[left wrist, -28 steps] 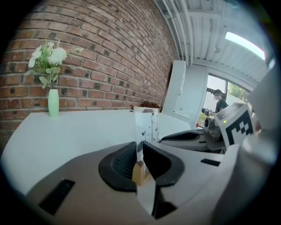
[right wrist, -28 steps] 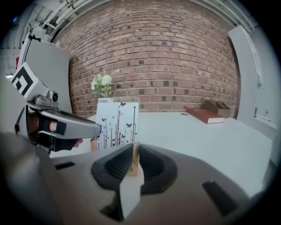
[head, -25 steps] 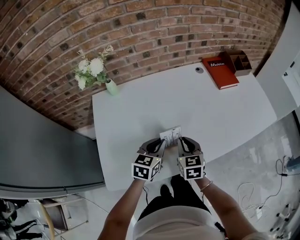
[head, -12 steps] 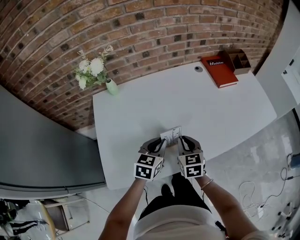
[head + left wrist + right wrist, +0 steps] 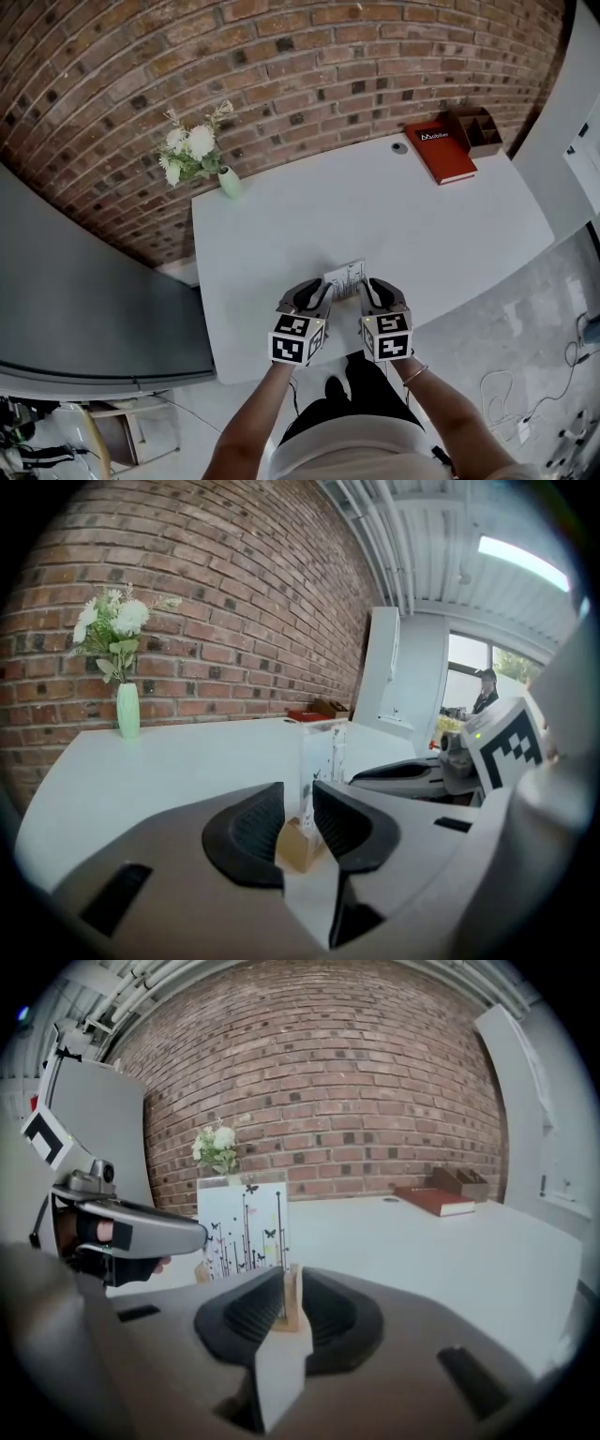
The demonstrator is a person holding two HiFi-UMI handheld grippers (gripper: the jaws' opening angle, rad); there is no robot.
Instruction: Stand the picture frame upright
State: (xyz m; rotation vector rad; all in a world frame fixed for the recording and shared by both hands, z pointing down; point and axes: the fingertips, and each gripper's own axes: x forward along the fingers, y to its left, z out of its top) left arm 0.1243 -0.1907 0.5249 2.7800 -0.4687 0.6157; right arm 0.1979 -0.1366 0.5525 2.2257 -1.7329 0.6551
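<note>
Right gripper view: butterfly-print picture frame (image 5: 242, 1227) on wooden feet stands upright on the white counter (image 5: 450, 1241), right gripper (image 5: 292, 1305) clamped on one foot, left gripper (image 5: 298, 808) with jaws opening round the other; we reckon only release remains.

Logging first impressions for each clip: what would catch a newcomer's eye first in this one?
The picture frame stands upright near the front edge of the white table. The right tongs grip its base, and the left tongs are opening around it. A vase of white flowers marks the far left corner and a red book the far right.
</note>
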